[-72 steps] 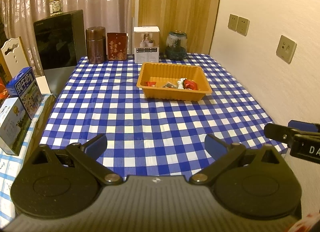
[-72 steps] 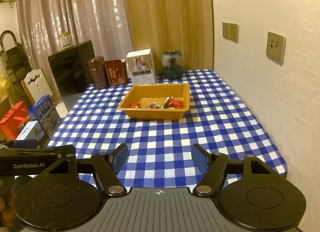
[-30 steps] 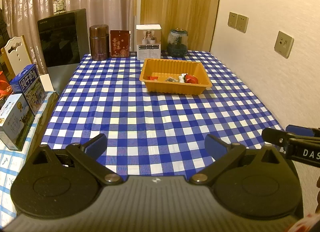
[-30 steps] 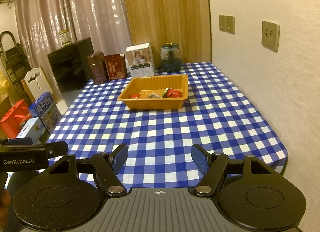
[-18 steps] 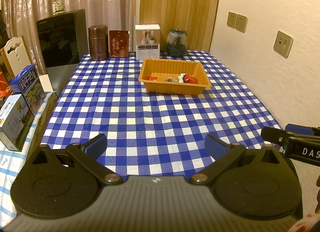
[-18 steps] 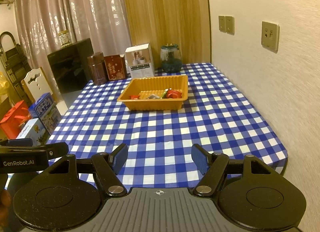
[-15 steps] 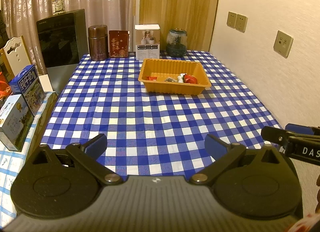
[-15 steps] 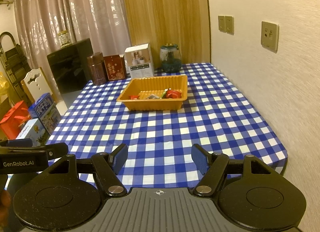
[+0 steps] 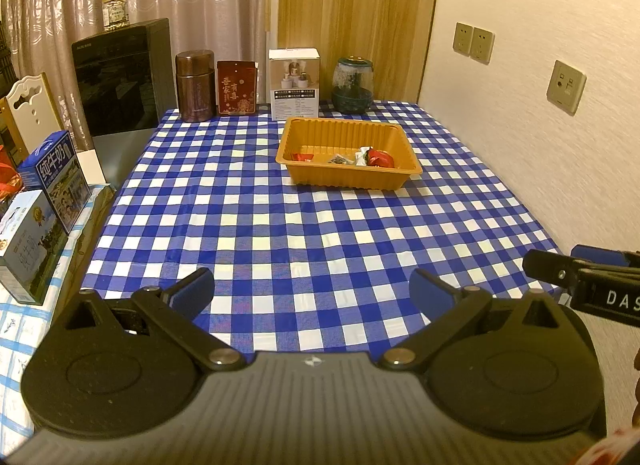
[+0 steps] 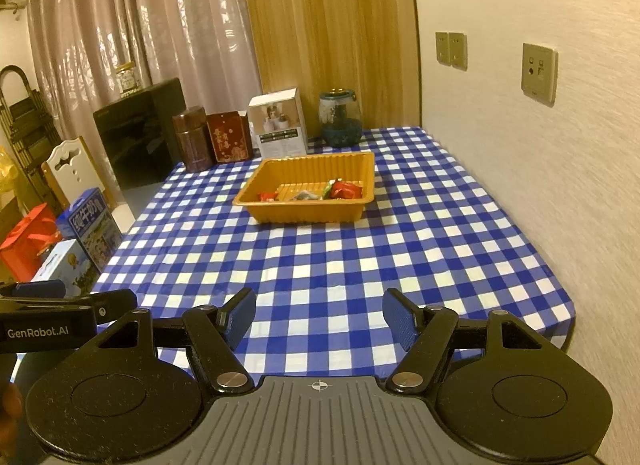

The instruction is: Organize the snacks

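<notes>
An orange tray (image 9: 348,181) (image 10: 304,215) sits toward the far side of the blue checked table (image 9: 304,233) (image 10: 360,257). It holds a few wrapped snacks, among them a red packet (image 9: 379,157) (image 10: 347,189). My left gripper (image 9: 311,292) is open and empty above the table's near edge. My right gripper (image 10: 319,320) is open and empty, also at the near edge. Each gripper shows at the side of the other's view.
A brown canister (image 9: 195,85), a red box (image 9: 236,88), a white box (image 9: 295,83) and a glass jar (image 9: 353,85) line the table's back edge. Milk cartons (image 9: 54,175) stand on a side surface at left. The wall with sockets (image 9: 566,81) runs along the right.
Both grippers have drawn back slightly from the table over the last seconds and now hold nearly still. They stay open and empty.
</notes>
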### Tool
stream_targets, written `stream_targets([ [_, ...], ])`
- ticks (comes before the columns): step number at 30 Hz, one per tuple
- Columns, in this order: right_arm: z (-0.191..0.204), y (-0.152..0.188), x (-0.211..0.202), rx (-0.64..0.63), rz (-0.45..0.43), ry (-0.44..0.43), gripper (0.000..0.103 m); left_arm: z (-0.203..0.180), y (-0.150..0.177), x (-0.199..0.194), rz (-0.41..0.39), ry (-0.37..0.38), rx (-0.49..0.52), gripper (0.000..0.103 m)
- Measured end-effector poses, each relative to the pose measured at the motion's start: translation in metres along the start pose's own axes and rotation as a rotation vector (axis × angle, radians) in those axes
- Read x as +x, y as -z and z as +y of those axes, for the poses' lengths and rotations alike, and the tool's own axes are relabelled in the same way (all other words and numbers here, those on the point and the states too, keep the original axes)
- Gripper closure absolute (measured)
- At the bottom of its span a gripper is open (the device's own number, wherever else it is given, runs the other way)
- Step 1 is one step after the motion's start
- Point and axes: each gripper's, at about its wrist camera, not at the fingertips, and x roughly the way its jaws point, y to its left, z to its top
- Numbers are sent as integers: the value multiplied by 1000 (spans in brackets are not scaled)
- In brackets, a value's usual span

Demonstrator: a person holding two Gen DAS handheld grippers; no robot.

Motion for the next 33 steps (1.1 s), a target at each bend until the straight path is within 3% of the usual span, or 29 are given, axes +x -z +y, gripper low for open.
stream_targets([
  [33, -1, 0, 2, 3, 1, -1, 33, 0, 0, 0, 0, 2, 1, 0],
])
